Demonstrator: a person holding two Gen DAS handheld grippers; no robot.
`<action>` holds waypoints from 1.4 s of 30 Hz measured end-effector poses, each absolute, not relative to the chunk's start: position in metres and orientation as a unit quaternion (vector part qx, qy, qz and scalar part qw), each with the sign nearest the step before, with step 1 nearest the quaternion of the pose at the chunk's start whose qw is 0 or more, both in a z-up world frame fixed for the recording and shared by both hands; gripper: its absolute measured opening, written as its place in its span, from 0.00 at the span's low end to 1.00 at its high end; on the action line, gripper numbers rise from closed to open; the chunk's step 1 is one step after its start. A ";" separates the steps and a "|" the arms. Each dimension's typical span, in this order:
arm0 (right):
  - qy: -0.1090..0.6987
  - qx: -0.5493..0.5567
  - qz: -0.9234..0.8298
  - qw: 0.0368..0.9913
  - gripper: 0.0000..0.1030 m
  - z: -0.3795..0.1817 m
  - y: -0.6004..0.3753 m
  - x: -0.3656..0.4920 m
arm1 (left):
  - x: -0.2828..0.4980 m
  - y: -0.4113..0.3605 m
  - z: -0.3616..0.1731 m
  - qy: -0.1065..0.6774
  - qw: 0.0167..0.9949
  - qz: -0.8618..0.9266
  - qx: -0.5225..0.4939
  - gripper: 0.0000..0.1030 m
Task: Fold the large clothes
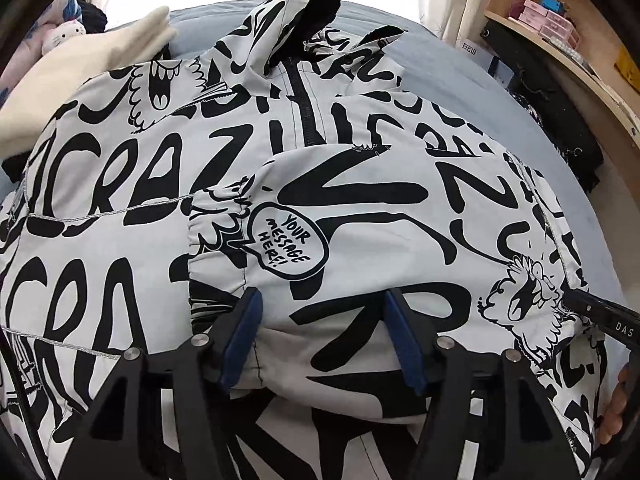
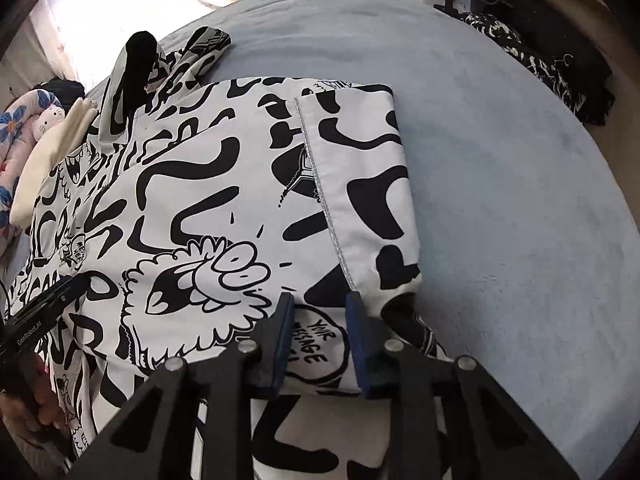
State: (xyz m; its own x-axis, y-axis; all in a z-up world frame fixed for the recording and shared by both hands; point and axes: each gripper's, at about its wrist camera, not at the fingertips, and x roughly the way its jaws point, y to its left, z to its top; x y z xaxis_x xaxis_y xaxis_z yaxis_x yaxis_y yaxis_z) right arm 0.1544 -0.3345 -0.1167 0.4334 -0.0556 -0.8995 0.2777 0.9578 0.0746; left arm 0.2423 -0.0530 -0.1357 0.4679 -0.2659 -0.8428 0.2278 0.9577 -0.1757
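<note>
A large white jacket with black graffiti lettering lies spread on a blue bed, hood at the far end, both sleeves folded in over the front. My left gripper is open, its blue pads astride a raised fold of the folded sleeve near the hem. My right gripper is open over the right sleeve's cuff at the jacket's right edge; it also shows in the left wrist view. The jacket fills the right wrist view's left half. The left gripper's body shows there at the left.
The blue bed cover lies bare to the right of the jacket. A cream pillow and a pink plush toy lie at the far left. Dark clothes and a wooden shelf with pink boxes stand at the right.
</note>
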 end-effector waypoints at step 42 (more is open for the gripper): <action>0.499 0.063 0.007 0.864 0.38 -0.042 -0.048 0.071 | 0.066 0.186 -0.026 0.430 0.900 -0.049 -0.045 0.62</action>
